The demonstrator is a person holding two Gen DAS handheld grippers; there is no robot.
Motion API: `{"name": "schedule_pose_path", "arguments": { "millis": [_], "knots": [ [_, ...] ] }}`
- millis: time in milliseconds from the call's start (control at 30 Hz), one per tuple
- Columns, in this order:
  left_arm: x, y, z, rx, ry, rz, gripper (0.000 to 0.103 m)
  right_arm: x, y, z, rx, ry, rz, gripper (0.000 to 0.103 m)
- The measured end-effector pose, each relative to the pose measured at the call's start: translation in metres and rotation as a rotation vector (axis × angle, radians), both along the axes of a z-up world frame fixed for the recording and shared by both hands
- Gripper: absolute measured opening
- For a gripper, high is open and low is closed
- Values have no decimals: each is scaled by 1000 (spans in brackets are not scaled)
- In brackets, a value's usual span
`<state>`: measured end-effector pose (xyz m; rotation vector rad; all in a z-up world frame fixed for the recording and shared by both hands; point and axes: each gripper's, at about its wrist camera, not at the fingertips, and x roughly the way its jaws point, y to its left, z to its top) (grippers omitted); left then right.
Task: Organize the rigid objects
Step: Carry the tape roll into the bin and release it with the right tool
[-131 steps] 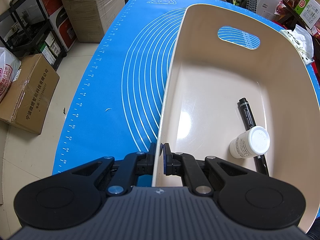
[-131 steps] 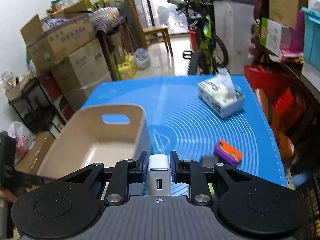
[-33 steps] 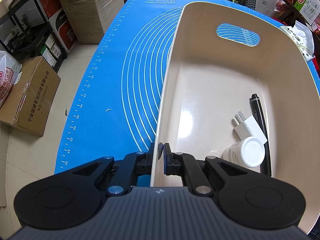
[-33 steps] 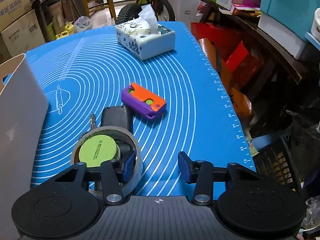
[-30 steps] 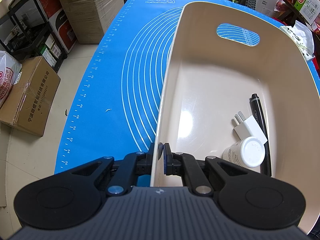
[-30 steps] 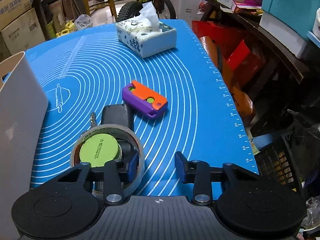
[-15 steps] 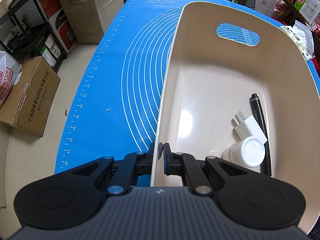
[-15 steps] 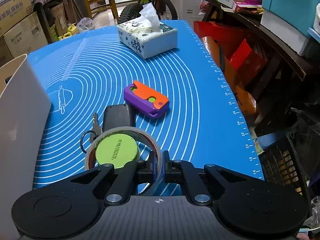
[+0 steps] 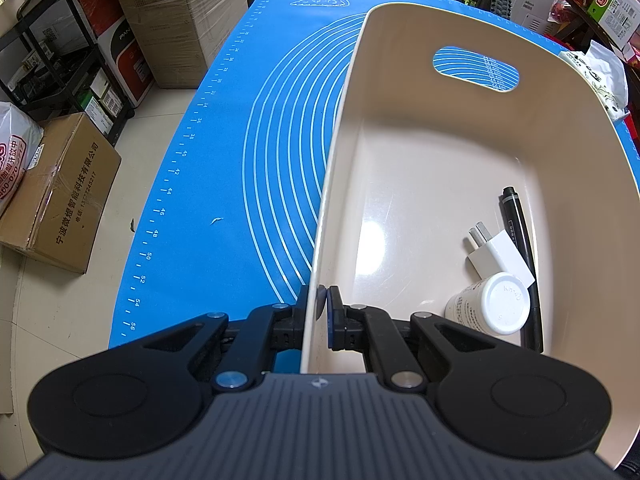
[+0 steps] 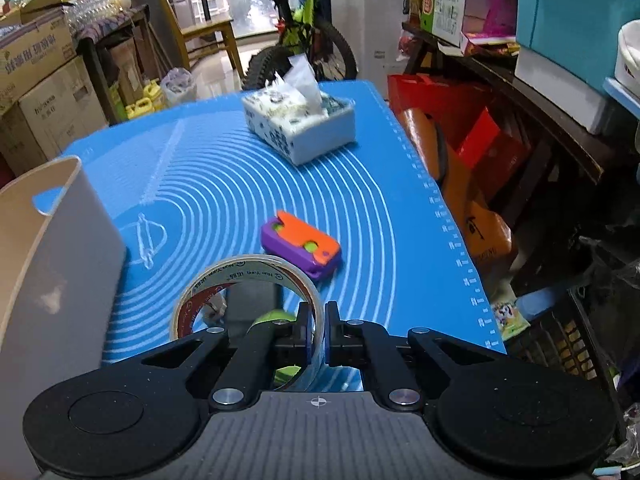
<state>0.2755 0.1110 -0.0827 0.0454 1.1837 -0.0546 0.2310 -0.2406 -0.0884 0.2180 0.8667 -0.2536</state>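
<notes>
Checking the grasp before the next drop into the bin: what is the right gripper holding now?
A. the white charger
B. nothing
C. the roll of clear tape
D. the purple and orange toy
C: the right gripper has its jaws shut on the wall of the roll of clear tape, raised off the blue mat.

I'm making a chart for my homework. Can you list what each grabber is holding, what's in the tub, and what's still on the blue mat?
left gripper: shut on the beige tub wall
right gripper: shut on the clear tape roll
in tub: white charger plug, black marker pen, white bottle
on blue mat: purple-and-orange toy, tissue box
</notes>
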Motion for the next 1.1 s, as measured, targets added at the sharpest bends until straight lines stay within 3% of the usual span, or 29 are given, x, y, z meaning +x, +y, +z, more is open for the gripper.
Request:
{"name": "schedule_pose_path", "arguments": {
  "millis": [300, 700, 1100],
  "knots": [
    [0, 0, 0, 0, 0, 0, 9, 7, 26, 40, 8, -115, 53, 17],
    [0, 0, -1, 3, 0, -1, 9, 42, 99, 87, 14, -262, 186, 17],
    [0, 0, -1, 3, 0, -2, 8, 77, 197, 72, -77, -207, 406, 17]
  ]
}}
